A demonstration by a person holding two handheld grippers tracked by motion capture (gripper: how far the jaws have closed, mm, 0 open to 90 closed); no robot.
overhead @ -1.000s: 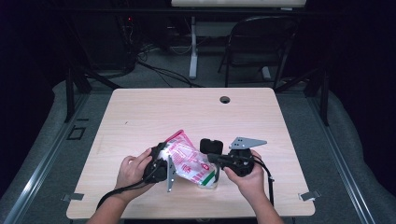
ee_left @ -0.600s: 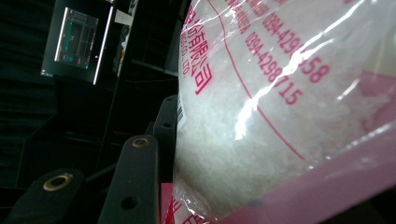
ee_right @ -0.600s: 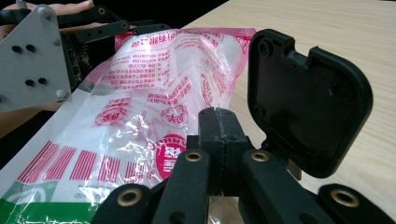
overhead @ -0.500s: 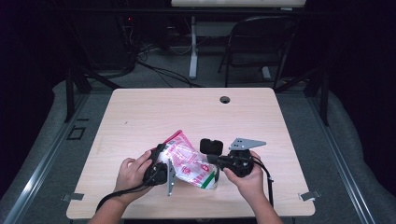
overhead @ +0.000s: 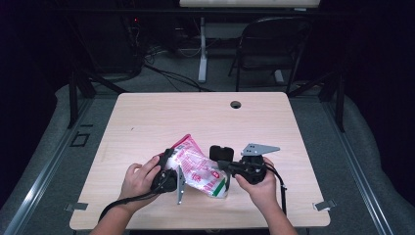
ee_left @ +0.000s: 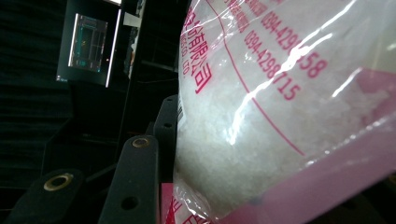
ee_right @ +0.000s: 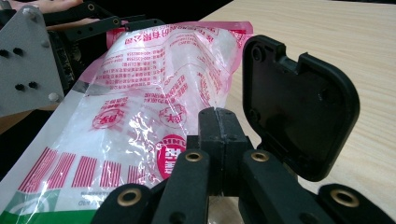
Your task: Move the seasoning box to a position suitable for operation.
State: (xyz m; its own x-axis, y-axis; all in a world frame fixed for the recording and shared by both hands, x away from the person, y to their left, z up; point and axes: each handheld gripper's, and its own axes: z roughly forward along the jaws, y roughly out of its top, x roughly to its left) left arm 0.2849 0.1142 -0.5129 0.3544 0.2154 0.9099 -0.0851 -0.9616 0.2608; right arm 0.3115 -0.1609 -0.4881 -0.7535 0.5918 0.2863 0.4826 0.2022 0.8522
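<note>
Near the front edge of the desk (overhead: 147, 117), the clear red-printed bag (overhead: 200, 169) lies where it lay a second ago, the left gripper (overhead: 171, 171) pinching its left end and the right gripper (overhead: 230, 169), jaws pressed together, at its right end, neither hand having shifted.

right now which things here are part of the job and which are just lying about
In the job:
- clear bag of white granules with pink print
- left tongs, at one end of the bag
- right tongs, shut at the other end

Lying about:
- table
- folding chair
- floor cables
</note>
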